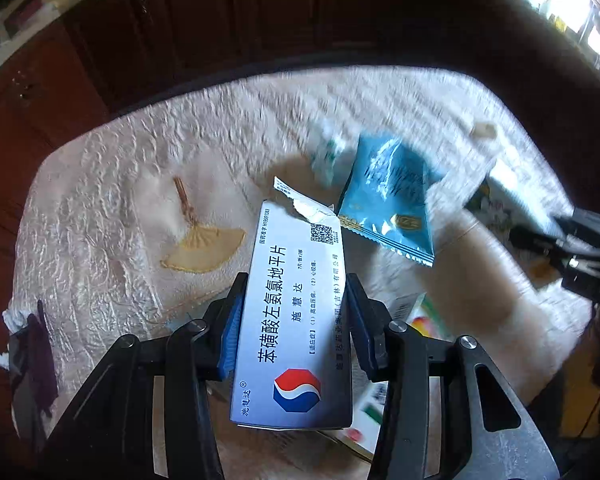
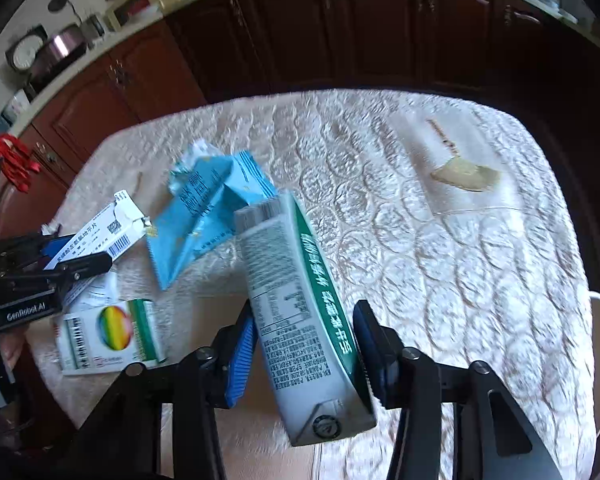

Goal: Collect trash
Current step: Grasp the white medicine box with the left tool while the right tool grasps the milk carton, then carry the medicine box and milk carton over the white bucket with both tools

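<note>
My left gripper (image 1: 296,300) is shut on a torn white-and-blue medicine box (image 1: 296,312) held above the table; the box also shows in the right wrist view (image 2: 100,232). My right gripper (image 2: 304,320) is shut on a grey-and-green drink carton (image 2: 300,308), tilted, held above the table. A crumpled blue snack wrapper (image 1: 392,196) lies on the cloth ahead; it also shows in the right wrist view (image 2: 208,208). A white box with a rainbow circle (image 2: 108,332) lies flat near the left gripper (image 2: 60,256).
A round table under a cream embossed cloth (image 2: 420,220) with a fan-shaped embroidery (image 1: 204,248). Dark wooden cabinets (image 2: 300,28) stand behind. A small white scrap (image 1: 484,130) lies at the far right. Dark cloth and tissue (image 1: 32,352) hang at the left edge.
</note>
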Action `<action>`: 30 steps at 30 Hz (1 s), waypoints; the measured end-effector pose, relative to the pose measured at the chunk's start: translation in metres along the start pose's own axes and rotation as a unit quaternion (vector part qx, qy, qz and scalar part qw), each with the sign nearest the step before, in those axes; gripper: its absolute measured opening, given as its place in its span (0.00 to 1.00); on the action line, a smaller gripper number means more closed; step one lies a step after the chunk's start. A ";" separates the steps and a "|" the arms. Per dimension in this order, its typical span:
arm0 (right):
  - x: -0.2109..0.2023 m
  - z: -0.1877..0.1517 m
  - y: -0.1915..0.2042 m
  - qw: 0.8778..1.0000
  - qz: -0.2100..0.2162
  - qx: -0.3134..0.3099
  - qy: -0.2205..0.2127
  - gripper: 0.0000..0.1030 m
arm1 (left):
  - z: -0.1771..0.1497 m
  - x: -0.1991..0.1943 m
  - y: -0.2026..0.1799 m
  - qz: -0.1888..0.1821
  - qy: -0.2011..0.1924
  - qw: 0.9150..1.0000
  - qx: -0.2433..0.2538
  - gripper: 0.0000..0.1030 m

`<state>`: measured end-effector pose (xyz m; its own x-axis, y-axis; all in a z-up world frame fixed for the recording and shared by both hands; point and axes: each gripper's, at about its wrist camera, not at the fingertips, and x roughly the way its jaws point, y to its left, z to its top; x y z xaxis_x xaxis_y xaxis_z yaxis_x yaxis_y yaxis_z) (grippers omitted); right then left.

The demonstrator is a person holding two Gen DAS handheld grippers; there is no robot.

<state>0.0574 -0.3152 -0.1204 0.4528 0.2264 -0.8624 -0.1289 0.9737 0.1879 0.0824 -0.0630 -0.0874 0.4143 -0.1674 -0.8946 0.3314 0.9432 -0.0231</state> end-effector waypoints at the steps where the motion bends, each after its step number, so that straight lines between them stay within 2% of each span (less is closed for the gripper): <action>1: -0.008 -0.002 -0.001 1.000 0.000 0.003 -0.007 0.38 | 0.001 -0.008 -0.002 -0.007 -0.009 1.000 -0.004 0.43; 6: -0.042 -0.012 -0.007 0.999 -0.004 0.013 -0.038 0.36 | 0.003 -0.032 -0.026 -0.021 -0.039 0.999 0.010 0.43; 13: -0.058 -0.027 -0.014 0.999 -0.011 0.019 -0.047 0.36 | 0.007 -0.053 -0.068 -0.038 -0.067 0.996 0.037 0.43; 30: -0.133 -0.048 -0.046 0.991 -0.017 0.064 -0.115 0.36 | 0.014 -0.072 -0.146 -0.068 -0.098 0.989 0.084 0.43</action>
<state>-0.0389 -0.3914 -0.0369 0.6462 0.1790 -0.7419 -0.0034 0.9728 0.2317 0.0161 -0.1928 -0.0134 0.5068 -0.3569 -0.7847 0.5246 0.8500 -0.0478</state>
